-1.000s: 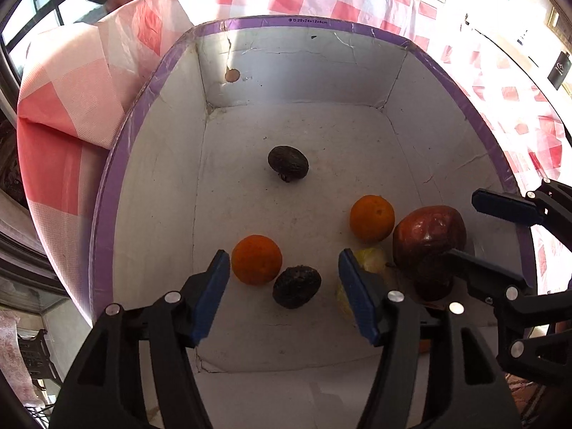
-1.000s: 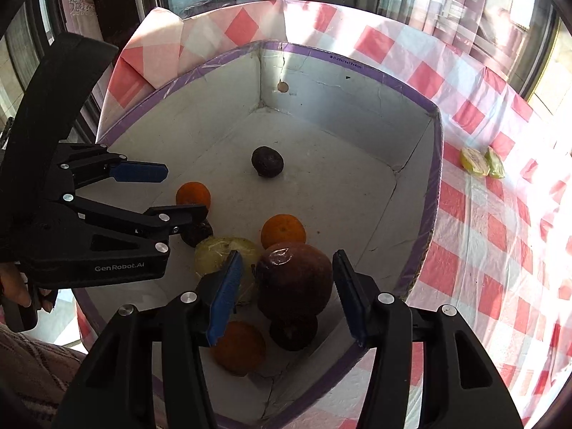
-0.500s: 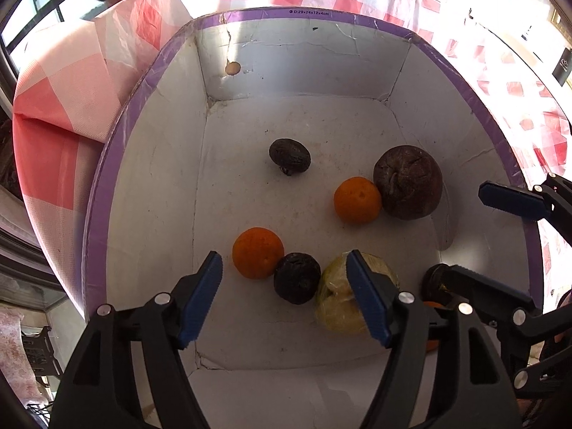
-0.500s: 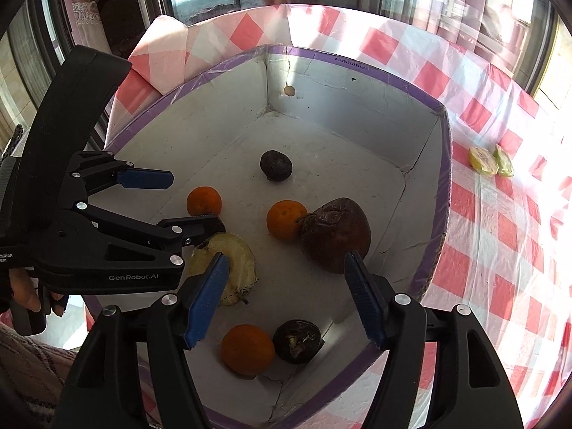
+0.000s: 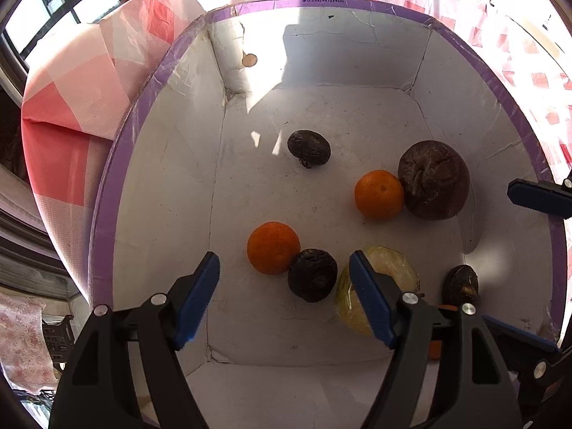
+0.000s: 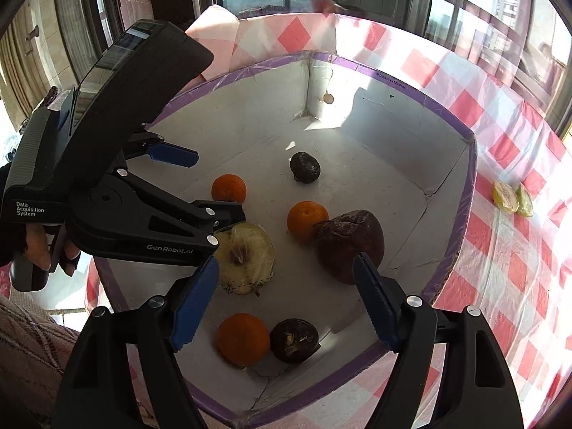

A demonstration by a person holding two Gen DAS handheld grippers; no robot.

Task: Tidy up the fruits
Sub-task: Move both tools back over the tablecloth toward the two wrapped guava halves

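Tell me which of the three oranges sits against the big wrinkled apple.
The middle orange, touching the big wrinkled apple on its left side. The far orange lies near the left tool; the near orange sits beside a small dark fruit.

Counted inside one white cardboard box with a purple taped rim: three round orange tangerines, three small dark wrinkled round fruits, one large shrivelled dark red-brown apple and one pale yellow halved apple wrapped in clear film. Outside on the red-and-white checked bench cloth: two small yellow-green fruit pieces.
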